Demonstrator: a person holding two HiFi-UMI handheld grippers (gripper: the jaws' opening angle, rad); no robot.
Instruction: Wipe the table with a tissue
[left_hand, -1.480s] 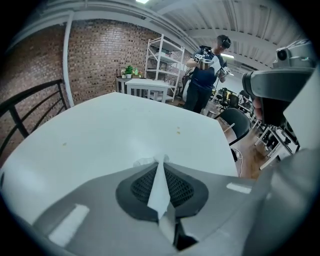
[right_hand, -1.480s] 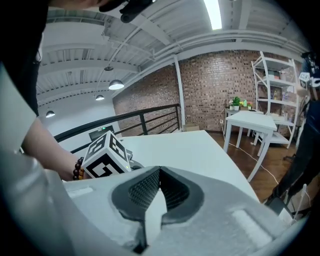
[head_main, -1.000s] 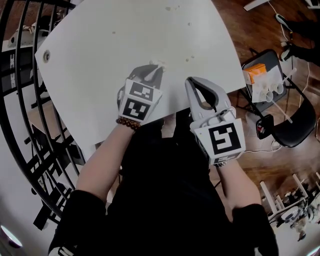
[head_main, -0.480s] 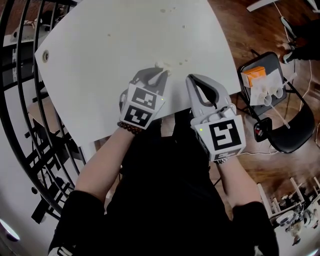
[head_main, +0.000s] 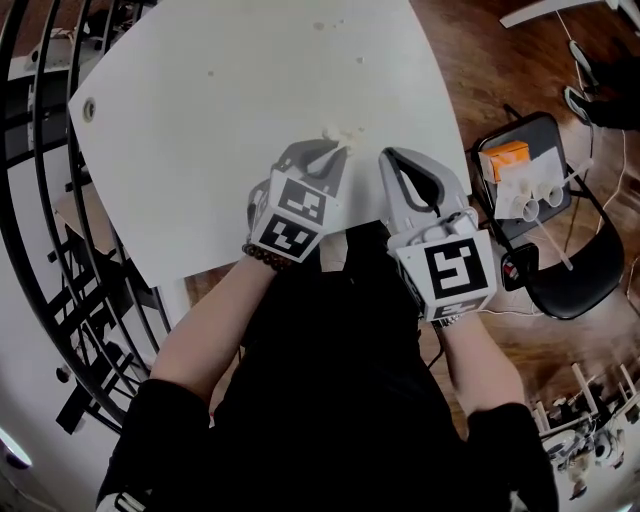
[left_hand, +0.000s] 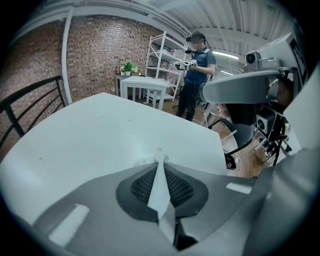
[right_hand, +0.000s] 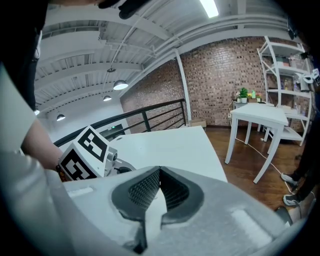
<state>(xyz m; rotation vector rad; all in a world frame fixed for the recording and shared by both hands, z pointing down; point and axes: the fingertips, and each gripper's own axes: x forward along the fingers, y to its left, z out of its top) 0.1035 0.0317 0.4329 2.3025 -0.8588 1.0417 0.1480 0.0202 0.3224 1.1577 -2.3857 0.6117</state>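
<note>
Your left gripper (left_hand: 159, 161) has its jaws pressed together on a thin white paper tissue (left_hand: 160, 186). The tissue runs up between the jaws and pokes out past the tips. That loose end looks to touch the big white table (head_main: 250, 90), near the edge close to you.

Just past the tissue end sits a small pale heap of crumbs (head_main: 346, 132). More little pale specks (head_main: 325, 24) lie well apart from it, far up the table.

To wipe well, squeeze hard so the tissue does not slip out. Tip the gripper down so the tissue lies flat, not just its tip. Push in slow, straight strokes and gather the crumbs into one heap.

Your right gripper (head_main: 396, 160) is just beside the left one. Its jaws are pressed together with nothing between them.
</note>
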